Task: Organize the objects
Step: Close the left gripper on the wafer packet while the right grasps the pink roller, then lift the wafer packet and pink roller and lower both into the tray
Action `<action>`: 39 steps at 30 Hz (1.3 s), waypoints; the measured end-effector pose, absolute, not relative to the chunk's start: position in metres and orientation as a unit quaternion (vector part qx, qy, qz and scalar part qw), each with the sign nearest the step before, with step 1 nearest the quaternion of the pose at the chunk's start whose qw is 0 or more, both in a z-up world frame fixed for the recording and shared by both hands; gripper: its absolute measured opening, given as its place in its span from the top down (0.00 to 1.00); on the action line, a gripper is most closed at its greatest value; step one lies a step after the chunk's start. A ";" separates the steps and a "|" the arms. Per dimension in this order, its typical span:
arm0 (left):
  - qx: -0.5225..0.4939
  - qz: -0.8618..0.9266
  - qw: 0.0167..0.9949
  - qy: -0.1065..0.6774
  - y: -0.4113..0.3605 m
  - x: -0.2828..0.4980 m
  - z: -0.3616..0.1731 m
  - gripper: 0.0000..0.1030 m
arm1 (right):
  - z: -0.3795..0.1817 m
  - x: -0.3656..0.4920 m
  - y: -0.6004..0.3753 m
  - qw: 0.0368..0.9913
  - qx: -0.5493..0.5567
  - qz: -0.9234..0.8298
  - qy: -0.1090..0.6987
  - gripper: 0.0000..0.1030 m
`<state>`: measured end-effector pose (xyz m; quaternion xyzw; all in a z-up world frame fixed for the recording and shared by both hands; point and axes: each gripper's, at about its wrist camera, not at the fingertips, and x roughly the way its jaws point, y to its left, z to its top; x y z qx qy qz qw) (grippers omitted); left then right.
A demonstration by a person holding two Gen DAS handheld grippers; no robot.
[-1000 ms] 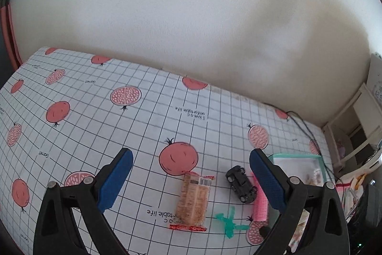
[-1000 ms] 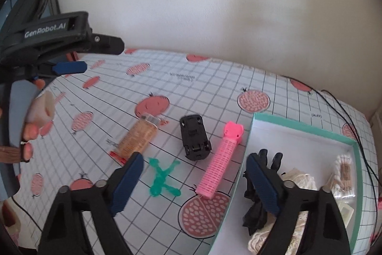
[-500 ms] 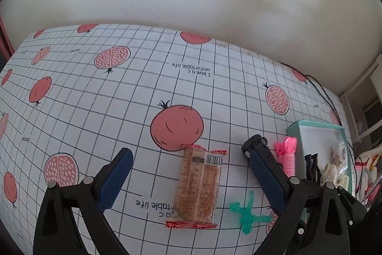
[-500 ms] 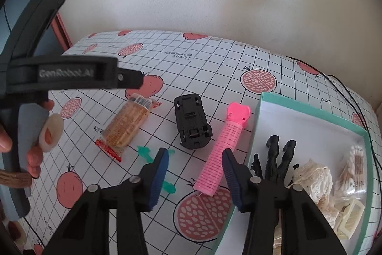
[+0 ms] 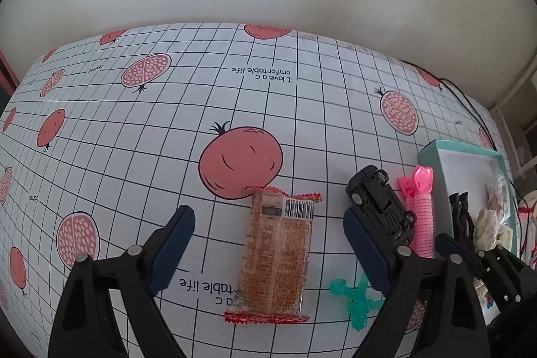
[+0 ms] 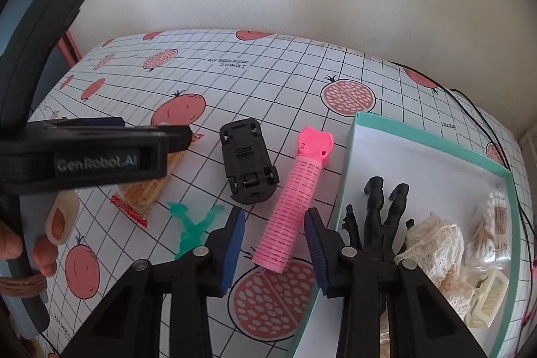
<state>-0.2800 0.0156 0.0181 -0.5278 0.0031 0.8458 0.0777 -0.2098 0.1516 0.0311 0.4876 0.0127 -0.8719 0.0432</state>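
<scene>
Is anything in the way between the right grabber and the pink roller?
Nothing visible. The right hand-held gripper is open with the pink roller's near end lying between its fingers, and the black toy car sits off to the side.

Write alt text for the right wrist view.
The right tool is open around the lower end of a pink hair roller lying on a pomegranate-print tablecloth, beside a teal box and an upturned black toy car.

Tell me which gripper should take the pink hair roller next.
Right. The right gripper is open with its jaws on either side of the pink hair roller's lower end, beside the teal box. The left gripper is open around the snack packet instead.
</scene>
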 end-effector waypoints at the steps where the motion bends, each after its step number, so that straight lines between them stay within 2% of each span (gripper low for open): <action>1: -0.529 0.845 0.077 0.003 0.016 -0.280 0.017 0.17 | 0.030 -0.213 0.152 0.042 0.489 -0.871 0.012 0.62; 2: -0.532 0.843 0.078 0.001 0.017 -0.280 0.015 0.23 | 0.029 -0.213 0.152 0.042 0.490 -0.871 0.013 0.62; 4: -0.537 0.840 0.079 0.000 0.017 -0.280 0.013 0.29 | 0.028 -0.214 0.152 0.043 0.493 -0.869 0.014 0.64; 10: -0.546 0.834 0.079 0.007 0.020 -0.279 0.006 0.37 | 0.017 -0.217 0.157 0.054 0.513 -0.857 -0.010 0.71; 17: -0.553 0.830 0.076 0.012 0.020 -0.279 0.000 0.57 | 0.015 -0.218 0.156 0.061 0.514 -0.856 -0.012 0.74; 23: -0.549 0.832 0.078 0.000 0.017 -0.279 0.002 0.62 | 0.015 -0.218 0.160 0.069 0.510 -0.857 -0.025 0.75; 33: -0.528 0.845 0.082 -0.014 0.014 -0.278 0.023 0.62 | 0.041 -0.203 0.169 0.078 0.477 -0.875 -0.029 0.75; 39: -0.499 0.861 0.096 -0.025 0.021 -0.271 0.054 0.62 | 0.067 -0.186 0.180 0.087 0.449 -0.889 -0.031 0.75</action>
